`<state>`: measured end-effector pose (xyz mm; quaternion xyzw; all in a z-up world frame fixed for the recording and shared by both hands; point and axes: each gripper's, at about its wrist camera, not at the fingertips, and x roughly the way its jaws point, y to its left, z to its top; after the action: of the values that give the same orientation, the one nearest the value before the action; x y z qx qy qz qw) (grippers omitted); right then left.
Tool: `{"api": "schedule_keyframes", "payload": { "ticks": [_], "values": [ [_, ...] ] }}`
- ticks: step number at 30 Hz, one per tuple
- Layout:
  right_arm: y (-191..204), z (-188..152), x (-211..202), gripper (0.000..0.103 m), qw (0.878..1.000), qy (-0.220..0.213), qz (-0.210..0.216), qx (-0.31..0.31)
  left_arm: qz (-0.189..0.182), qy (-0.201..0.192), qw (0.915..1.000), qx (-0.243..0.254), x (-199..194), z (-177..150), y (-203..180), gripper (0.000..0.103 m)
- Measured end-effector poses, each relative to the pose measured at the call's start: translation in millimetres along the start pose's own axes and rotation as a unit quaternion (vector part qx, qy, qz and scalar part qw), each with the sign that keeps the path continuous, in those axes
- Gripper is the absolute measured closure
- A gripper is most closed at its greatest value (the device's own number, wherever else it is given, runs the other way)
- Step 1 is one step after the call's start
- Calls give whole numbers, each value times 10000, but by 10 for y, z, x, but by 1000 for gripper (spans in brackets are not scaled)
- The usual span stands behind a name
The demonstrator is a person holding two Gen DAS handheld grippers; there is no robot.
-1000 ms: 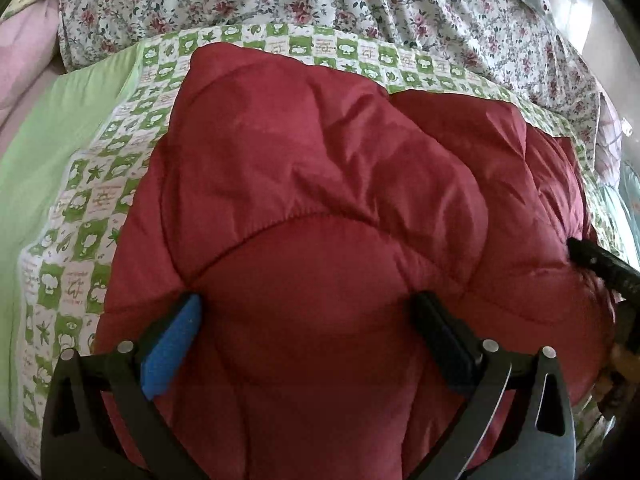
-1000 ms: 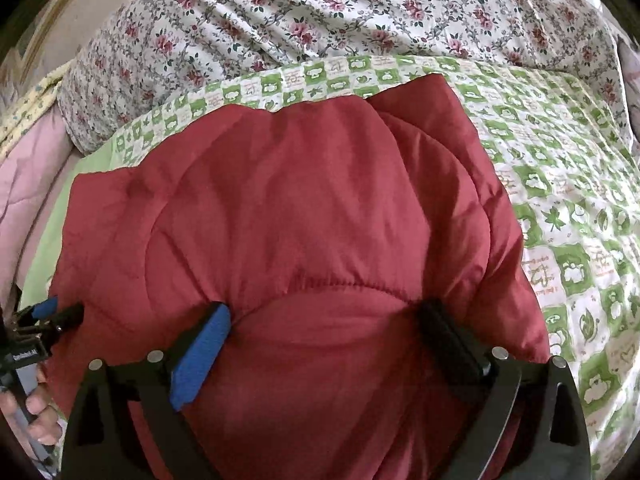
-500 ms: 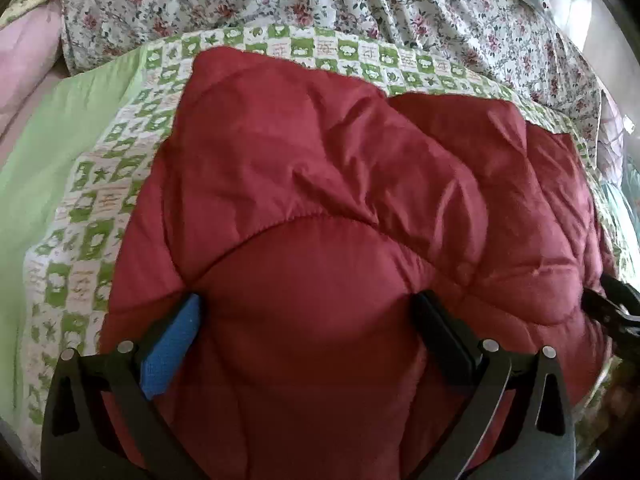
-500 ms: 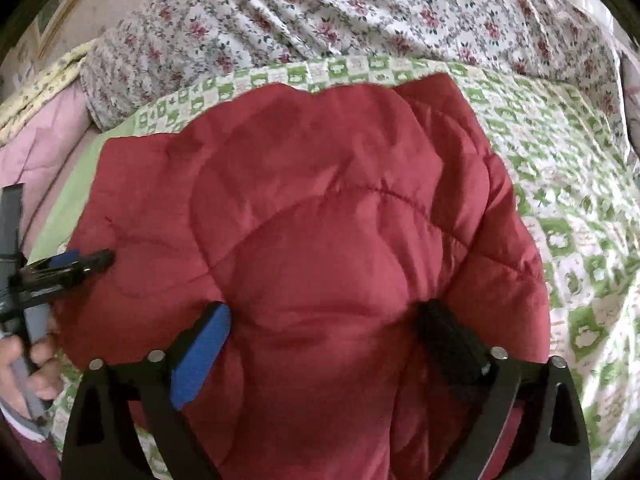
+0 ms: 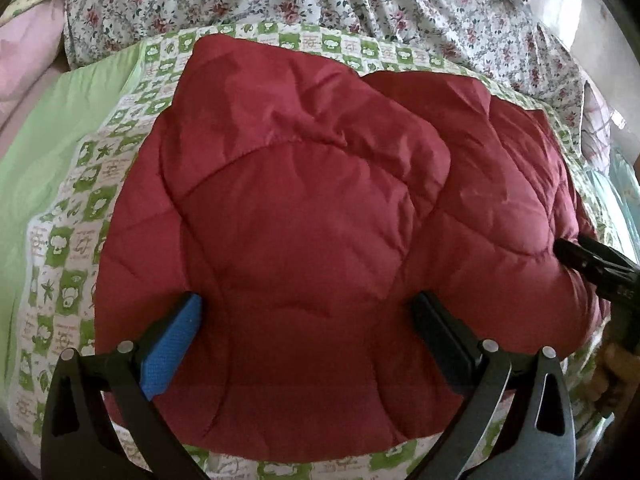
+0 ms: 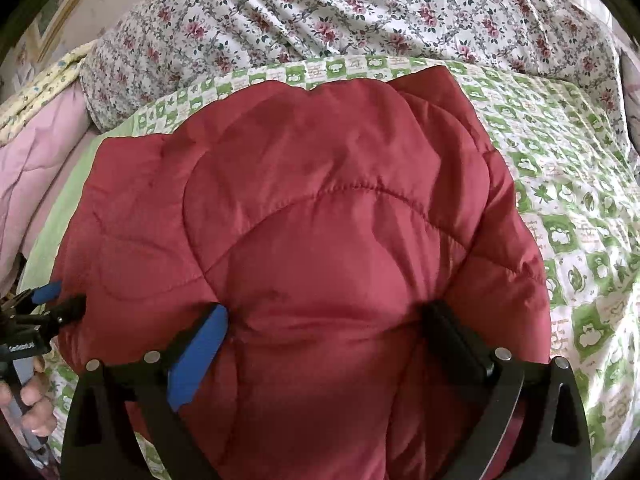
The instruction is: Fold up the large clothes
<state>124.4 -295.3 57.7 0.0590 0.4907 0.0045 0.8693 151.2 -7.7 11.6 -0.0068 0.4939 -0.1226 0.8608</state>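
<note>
Item: red padded jacket [image 5: 304, 216], lying folded on the green checked sheet [image 5: 72, 264] beside a floral quilt [image 6: 360, 12]. 2 grippers, left gripper [image 5: 306, 316] and right gripper [image 6: 326, 328], are spreading wide, pressing into the near edge, likely flattening the puffy bundle.

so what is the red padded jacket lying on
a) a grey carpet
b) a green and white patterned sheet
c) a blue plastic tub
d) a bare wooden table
b: the red padded jacket rests on the green and white patterned sheet, which shows past its edges in both wrist views, with a floral cover behind it.
</note>
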Motion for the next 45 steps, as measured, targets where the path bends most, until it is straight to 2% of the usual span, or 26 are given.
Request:
{"api": "schedule_keyframes", "payload": {
  "ticks": [9,14,20,26,31,36,45],
  "values": [
    [26,1,3,2,9999,-69,-152,-24,112,44,9999,14,43,38,-14,0],
    [18,-37,-291,4,9998,-157,17,124,236,-28,9997,47,-180,-41,-26,0],
    [48,-271,-660,3,9994,-224,239,131,336,-33,9994,80,-382,-229,-21,0],
    [81,-532,-823,3,9990,-140,390,168,444,11,9989,145,-510,-465,-21,0],
    [203,-699,-954,3,9989,-144,436,-28,589,-3,9979,250,-615,-618,-37,0],
    [343,-848,-1021,3,9985,-57,436,-317,886,-27,9953,401,-713,-747,-82,0],
    [506,-1166,-1108,3,9962,149,512,-683,1109,53,9919,614,-813,-967,-161,0]
  ]
}}
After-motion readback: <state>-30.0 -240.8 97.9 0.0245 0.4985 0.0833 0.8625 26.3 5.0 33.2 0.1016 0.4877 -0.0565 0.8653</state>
